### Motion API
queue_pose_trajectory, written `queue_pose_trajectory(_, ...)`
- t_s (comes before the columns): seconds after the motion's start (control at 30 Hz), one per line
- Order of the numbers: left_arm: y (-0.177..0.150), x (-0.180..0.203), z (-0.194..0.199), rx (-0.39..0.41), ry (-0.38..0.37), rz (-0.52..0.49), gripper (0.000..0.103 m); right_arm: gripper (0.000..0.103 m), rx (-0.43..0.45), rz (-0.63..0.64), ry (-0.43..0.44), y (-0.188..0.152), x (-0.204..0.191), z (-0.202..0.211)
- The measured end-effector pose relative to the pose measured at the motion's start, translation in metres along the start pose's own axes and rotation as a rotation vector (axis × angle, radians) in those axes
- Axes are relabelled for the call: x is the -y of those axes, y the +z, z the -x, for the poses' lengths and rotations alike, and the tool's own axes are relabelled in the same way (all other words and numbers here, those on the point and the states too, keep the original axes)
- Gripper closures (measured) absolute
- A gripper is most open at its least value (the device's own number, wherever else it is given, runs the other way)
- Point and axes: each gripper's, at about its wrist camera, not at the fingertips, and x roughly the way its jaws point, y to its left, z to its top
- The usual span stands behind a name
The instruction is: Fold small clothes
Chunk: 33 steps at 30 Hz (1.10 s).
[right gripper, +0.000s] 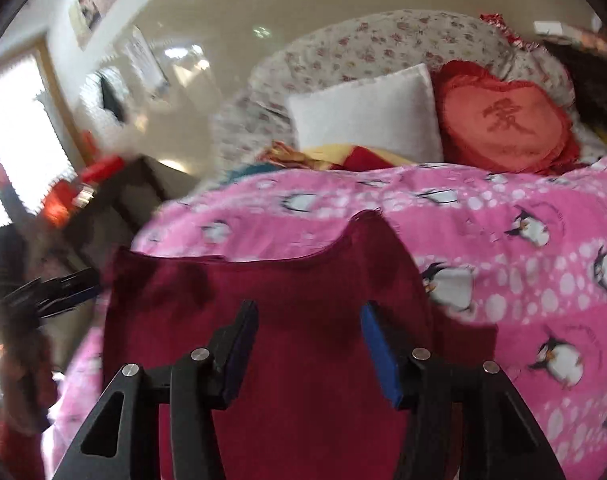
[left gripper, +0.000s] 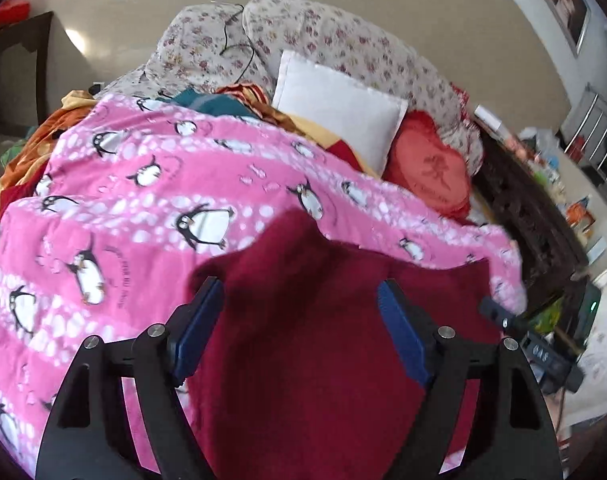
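Both grippers, left gripper (left gripper: pixel 299 292) and right gripper (right gripper: pixel 309 312), hold their fingers (left gripper: pixel 399 332) spread above a dark red garment (left gripper: pixel 303 360) pinching nothing, cloth lying flat on the pink penguin blanket (left gripper: pixel 143 208) covering the bed, white pillow (left gripper: pixel 339 108) beyond.

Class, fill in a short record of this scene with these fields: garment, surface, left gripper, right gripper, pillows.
garment: dark red knitted garment, spread flat
surface: pink penguin-print blanket on a bed
left gripper: left gripper open above the garment, fingers apart, nothing pinched
right gripper: right gripper open above the garment, nothing pinched
pillows: white square pillow beside red heart-shaped cushion, behind the blanket
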Motion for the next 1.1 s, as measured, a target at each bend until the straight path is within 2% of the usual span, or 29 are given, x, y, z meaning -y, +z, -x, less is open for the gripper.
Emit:
queue_pose_trajectory(0.03, -0.001, 0.0, -0.01, 0.0, 0.04, -0.004, 0.023, 0.051, -0.013, 0.003, -0.065, 0.002, 0.003, -0.01)
queue_pose_trajectory(0.07, 0.0, -0.003, -0.019, 0.003, 0.077, -0.001, 0.023, 0.051, -0.043, 0.004, -0.087, 0.004, 0.009, -0.023)
queue_pose_trajectory(0.23, 0.003, -0.024, -0.06, -0.036, 0.133, 0.047, 0.024, 0.051, -0.127, -0.001, -0.128, 0.009, 0.023, -0.058)
queue_pose_trajectory(0.33, -0.003, -0.016, -0.057, -0.015, 0.171, 0.001, 0.024, 0.051, -0.112, 0.016, -0.132, 0.009, 0.019, -0.042)
queue_pose_trajectory(0.5, -0.016, -0.004, -0.026, 0.044, 0.179, -0.05, 0.024, 0.051, -0.028, 0.077, -0.086, -0.009, -0.005, 0.014)
queue_pose_trajectory(0.6, -0.026, 0.001, -0.012, 0.069, 0.202, -0.074, 0.023, 0.051, -0.02, 0.089, -0.07, -0.029, -0.012, 0.039)
queue_pose_trajectory(0.73, -0.039, 0.003, 0.0, 0.084, 0.205, -0.082, 0.024, 0.051, -0.038, 0.105, -0.089, -0.052, -0.014, 0.049)
queue_pose_trajectory(0.8, -0.046, 0.005, 0.001, 0.077, 0.201, -0.087, 0.024, 0.051, -0.015, 0.094, -0.111, -0.06, -0.011, 0.052)
queue_pose_trajectory(0.87, -0.052, 0.007, 0.0, 0.068, 0.203, -0.099, 0.024, 0.051, 0.019, 0.047, -0.095, -0.065, -0.003, 0.054)
queue_pose_trajectory(0.93, -0.056, 0.006, -0.005, 0.054, 0.212, -0.098, 0.023, 0.051, -0.006, 0.011, -0.087, -0.067, 0.005, 0.043)
queue_pose_trajectory(1.0, -0.059, 0.003, -0.014, 0.02, 0.207, -0.081, 0.024, 0.051, -0.022, 0.025, -0.102, -0.067, 0.004, 0.033)
queue_pose_trajectory(1.07, -0.062, -0.004, -0.022, -0.028, 0.201, -0.056, 0.024, 0.051, -0.021, 0.026, -0.098, -0.064, 0.002, 0.035)
queue_pose_trajectory(1.1, -0.065, -0.006, -0.021, -0.024, 0.204, -0.05, 0.024, 0.051, -0.022, 0.014, -0.083, -0.063, 0.002, 0.04)
